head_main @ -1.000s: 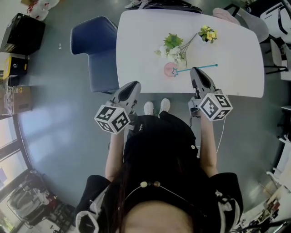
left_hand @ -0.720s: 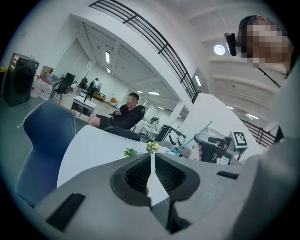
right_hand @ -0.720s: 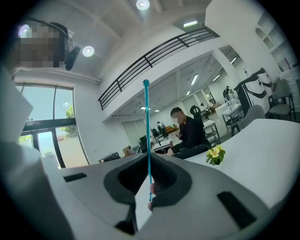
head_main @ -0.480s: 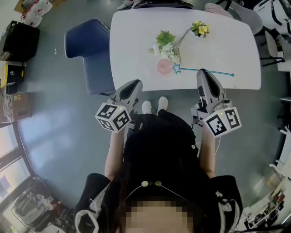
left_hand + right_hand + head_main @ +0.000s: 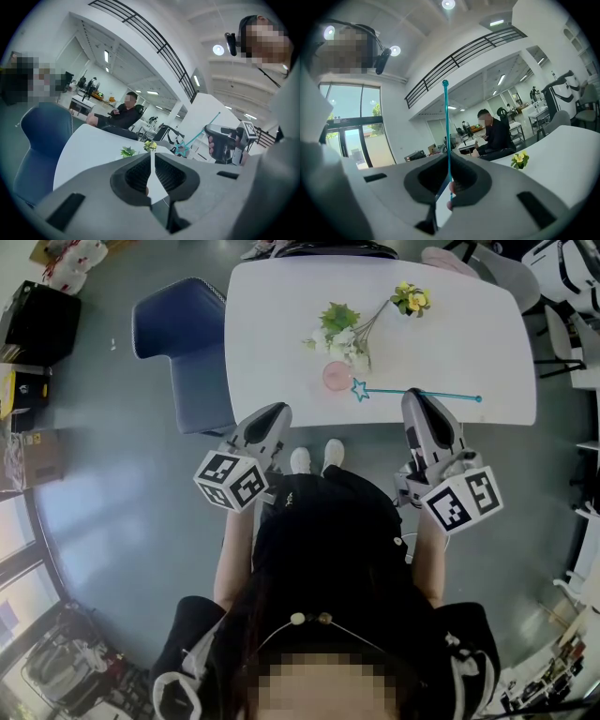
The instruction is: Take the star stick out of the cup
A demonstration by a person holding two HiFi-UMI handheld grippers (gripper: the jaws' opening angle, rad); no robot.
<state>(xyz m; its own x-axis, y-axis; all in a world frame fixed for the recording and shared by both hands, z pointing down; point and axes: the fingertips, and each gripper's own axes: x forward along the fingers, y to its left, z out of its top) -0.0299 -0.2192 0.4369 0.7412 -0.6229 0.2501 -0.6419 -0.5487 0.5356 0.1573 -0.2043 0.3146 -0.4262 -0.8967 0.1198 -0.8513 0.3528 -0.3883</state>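
Observation:
A pink cup (image 5: 337,376) stands near the front edge of the white table (image 5: 469,334). The teal star stick (image 5: 417,394) hangs level just outside the cup, with its star (image 5: 358,390) at the cup's lower right. My right gripper (image 5: 417,397) is shut on the shaft; in the right gripper view the star stick (image 5: 447,131) runs straight up out of the right gripper (image 5: 449,183). My left gripper (image 5: 275,412) is shut and empty at the table's front left edge. The left gripper view looks past the left gripper (image 5: 151,164) to the star (image 5: 182,150).
Artificial flowers, green and white (image 5: 339,332) and yellow (image 5: 412,299), spread behind the cup. A blue chair (image 5: 183,343) stands left of the table. White chairs (image 5: 562,277) crowd the right side. A seated person (image 5: 494,133) is across the room.
The right gripper has drawn the stick to the right, and the star has left the cup and now hangs beside it. The left gripper has stayed in place.

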